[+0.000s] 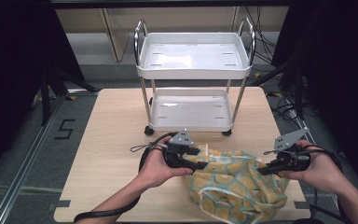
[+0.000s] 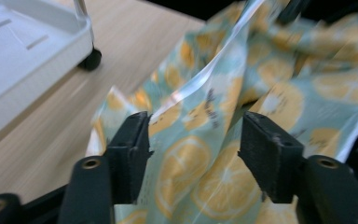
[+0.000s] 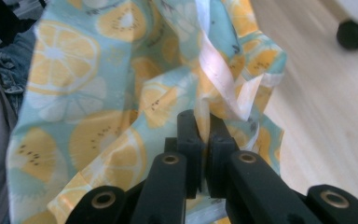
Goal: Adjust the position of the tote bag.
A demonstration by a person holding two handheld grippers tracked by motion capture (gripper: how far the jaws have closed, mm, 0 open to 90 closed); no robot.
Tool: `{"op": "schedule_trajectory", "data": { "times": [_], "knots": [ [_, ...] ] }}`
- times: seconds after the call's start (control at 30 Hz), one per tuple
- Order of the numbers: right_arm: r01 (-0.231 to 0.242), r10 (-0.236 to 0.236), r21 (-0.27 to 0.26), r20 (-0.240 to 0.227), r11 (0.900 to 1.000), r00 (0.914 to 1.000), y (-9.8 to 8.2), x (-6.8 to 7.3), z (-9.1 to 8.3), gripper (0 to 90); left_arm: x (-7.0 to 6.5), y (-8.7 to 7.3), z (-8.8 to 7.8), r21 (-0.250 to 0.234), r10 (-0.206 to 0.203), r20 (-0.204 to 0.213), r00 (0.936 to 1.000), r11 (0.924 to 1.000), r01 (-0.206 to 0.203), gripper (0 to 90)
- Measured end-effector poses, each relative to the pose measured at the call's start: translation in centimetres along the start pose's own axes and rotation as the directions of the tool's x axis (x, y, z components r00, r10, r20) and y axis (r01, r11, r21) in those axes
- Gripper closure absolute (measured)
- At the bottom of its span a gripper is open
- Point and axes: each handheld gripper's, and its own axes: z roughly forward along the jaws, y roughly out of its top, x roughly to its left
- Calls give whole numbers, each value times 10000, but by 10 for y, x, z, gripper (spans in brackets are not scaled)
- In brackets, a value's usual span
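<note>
Right gripper view, right tongs (image 3: 204, 140) clamping crumpled lemon-print cloth (image 3: 98, 102), left tongs (image 2: 193, 158) apart.

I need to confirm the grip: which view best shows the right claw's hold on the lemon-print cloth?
The right gripper view: the right claw is pinched shut on the cloth's white edging. The high view shows it at the cloth's right side, contact hidden. The left gripper view shows cloth between open jaws.

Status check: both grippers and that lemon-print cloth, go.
Right gripper shut on the lemon-print cloth. Left gripper open, fingers astride a fold. White cart stands behind the cloth, apart from it.
</note>
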Motion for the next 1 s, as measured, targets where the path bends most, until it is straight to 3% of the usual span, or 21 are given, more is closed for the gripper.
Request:
{"op": "schedule_trajectory", "data": {
  "times": [0.13, 0.23, 0.27, 0.37, 0.4, 0.43, 0.5, 0.53, 0.57, 0.63, 0.67, 0.7, 0.73, 0.77, 0.8, 0.83, 0.87, 0.9, 0.93, 0.97, 1.0],
  "knots": [
    [803, -811, -483, -158, 9956, 9966, 2, 10, -6, 875, -3, -6, 9, 504, 268, -53, 9996, 9984, -265, 417],
    [1321, -1323, -67, -687, 9912, 9888, 0, 18, -3, 871, -2, -8, 9, 609, 561, -73, 9984, 9966, -556, 445],
    [1593, -1567, 165, -1080, 9871, 9817, -2, 21, 4, 865, -3, -9, 8, 564, 458, -70, 9989, 9974, -453, 449],
    [1704, -1500, 1003, -1843, 9803, 9714, -7, 31, 19, 849, -5, -7, 2, 171, 370, -205, 9991, 9992, -367, 444],
    [2106, -1878, 1044, -1937, 9720, 9629, -8, 31, 25, 843, -5, -6, 0, 96, 480, -297, 9984, 9988, -477, 431],
    [2106, -1878, 1044, -1937, 9720, 9629, -8, 31, 25, 843, -5, -6, 0, 96, 480, -297, 9984, 9988, -477, 418],
    [2231, -1959, 1176, -2068, 9677, 9586, -9, 38, 36, 845, -1, -1, -10, -196, 544, -747, 9957, 9982, -560, 383],
    [2393, -2108, 1129, -2184, 9644, 9528, -8, 39, 38, 848, 1, 0, -11, -172, 706, -822, 9941, 9972, -722, 356],
    [2423, -2145, 1113, -2163, 9638, 9525, -7, 40, 39, 850, 3, 0, -12, -171, 434, -1052, 9935, 9988, -454, 337],
    [2305, -2029, 1091, -2181, 9669, 9546, -6, 42, 41, 851, 6, -1, -12, 42, 535, -1170, 9917, 9986, -534, 293],
    [2504, -2201, 1148, -2268, 9613, 9487, -6, 42, 42, 851, 12, -4, -9, 601, 538, -1061, 9929, 9971, -476, 267],
    [2454, -2118, 1341, -2246, 9601, 9512, -6, 43, 42, 850, 12, -4, -9, 601, 538, -1061, 9929, 9971, -476, 266],
    [2681, -2351, 1217, -2325, 9557, 9437, -6, 42, 44, 850, 16, -7, -4, 998, 654, -805, 9946, 9934, -572, 280],
    [2467, -2133, 1337, -2238, 9598, 9510, -7, 43, 43, 850, 18, -10, 1, 1419, 653, -564, 9963, 9882, -568, 288],
    [2676, -2351, 1202, -2316, 9560, 9440, -6, 42, 45, 850, 21, -12, 5, 1751, 842, -269, 9961, 9814, -782, 314],
    [2676, -2351, 1202, -2316, 9560, 9440, -6, 42, 45, 850, 21, -12, 5, 1751, 842, -269, 9961, 9814, -782, 377],
    [2546, -2218, 1213, -2327, 9594, 9469, -6, 43, 45, 850, 22, -15, 9, 2065, 1061, 253, 9940, 9723, -1090, 377],
    [2135, -1793, 1335, -2298, 9678, 9566, -7, 46, 45, 848, 20, -17, 11, 2132, 915, 391, 9950, 9721, -978, 543],
    [2221, -1872, 1359, -2308, 9655, 9548, -7, 46, 45, 844, 18, -19, 12, 2227, 1233, 723, 9897, 9653, -1365, 615],
    [2270, -1918, 1367, -2311, 9643, 9539, -8, 45, 46, 836, 14, -21, 12, 2124, 1191, 846, 9893, 9679, -1347, 668],
    [2555, -2218, 1233, -2357, 9589, 9462, -8, 43, 47, 818, 13, -21, 11, 2094, 1467, 977, 9843, 9639, -1644, 739]
  ]
}}
